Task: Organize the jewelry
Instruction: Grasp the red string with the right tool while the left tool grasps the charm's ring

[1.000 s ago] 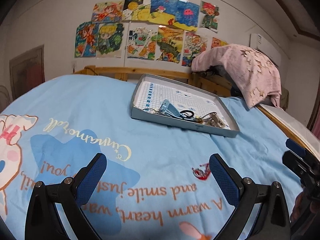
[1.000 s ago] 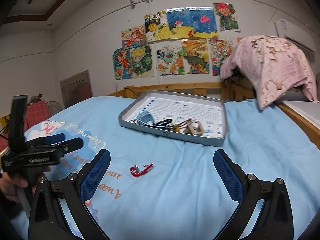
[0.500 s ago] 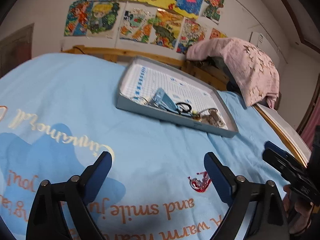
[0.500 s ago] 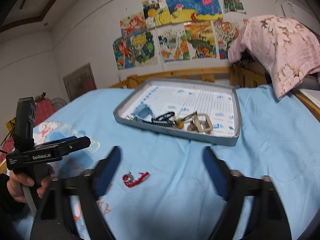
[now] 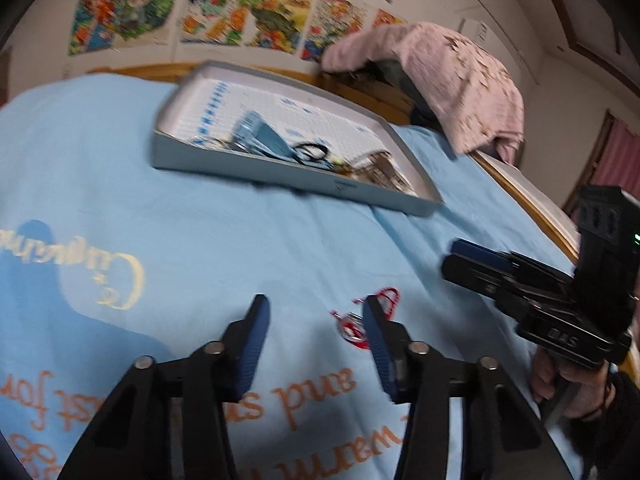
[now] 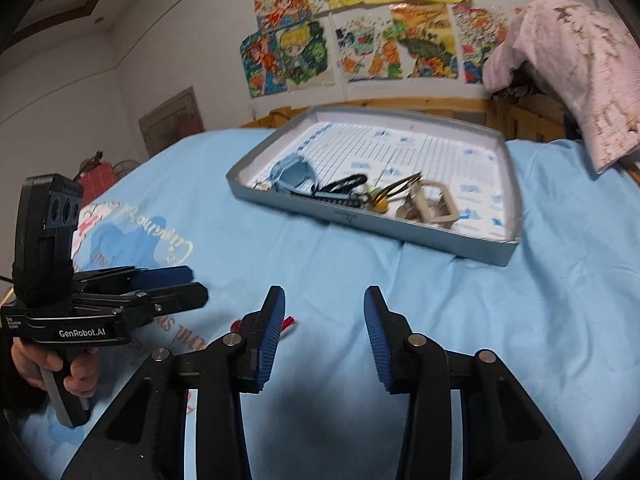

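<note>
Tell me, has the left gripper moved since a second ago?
Yes. The left gripper dropped toward the red bracelet, now by its right finger, and its jaws narrowed.

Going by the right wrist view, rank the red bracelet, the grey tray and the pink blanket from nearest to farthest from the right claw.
1. Red bracelet: on the sheet beside the right claw's left finger.
2. Grey tray: ahead, mid-bed.
3. Pink blanket: far right, at the headboard.
</note>
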`<state>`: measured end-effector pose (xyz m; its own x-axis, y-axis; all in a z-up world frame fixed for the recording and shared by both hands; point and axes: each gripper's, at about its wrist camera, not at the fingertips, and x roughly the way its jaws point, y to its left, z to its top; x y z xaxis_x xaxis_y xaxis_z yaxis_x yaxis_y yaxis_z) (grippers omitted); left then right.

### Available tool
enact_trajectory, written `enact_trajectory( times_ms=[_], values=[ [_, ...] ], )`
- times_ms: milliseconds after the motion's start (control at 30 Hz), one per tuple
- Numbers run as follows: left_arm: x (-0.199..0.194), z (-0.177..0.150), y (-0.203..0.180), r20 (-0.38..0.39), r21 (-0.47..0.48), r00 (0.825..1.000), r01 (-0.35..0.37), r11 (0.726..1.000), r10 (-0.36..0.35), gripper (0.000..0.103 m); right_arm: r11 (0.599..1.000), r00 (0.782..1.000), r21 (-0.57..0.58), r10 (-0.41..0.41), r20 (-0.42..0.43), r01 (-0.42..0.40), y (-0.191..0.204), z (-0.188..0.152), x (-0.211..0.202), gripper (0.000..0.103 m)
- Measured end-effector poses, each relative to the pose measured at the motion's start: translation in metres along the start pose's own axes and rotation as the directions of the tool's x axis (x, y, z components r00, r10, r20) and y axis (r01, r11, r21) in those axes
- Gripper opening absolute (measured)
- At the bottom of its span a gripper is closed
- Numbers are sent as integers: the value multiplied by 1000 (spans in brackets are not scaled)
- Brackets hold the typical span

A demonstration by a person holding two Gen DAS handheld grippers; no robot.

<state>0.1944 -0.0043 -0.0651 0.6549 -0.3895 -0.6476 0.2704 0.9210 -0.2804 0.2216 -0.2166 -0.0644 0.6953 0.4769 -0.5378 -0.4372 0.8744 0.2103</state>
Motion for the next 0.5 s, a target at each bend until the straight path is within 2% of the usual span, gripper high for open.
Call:
enact_trajectory(
  times_ms=[33,167,500],
  values=[
    [3,0,0,-17,1,1000,20,1000,-20,39,1000,1000,-3,10,-8,-10,-1,1,2,29],
    [16,-4,-1,-79,-2,994,76,997,-76,37,998,996,-1,65,-57,-66,-4,0,14,29],
    [33,-5,6,-137,-53,984,107,993,-113,37,991,982,17,135,-132,-134,-1,-4,36,29]
  ],
)
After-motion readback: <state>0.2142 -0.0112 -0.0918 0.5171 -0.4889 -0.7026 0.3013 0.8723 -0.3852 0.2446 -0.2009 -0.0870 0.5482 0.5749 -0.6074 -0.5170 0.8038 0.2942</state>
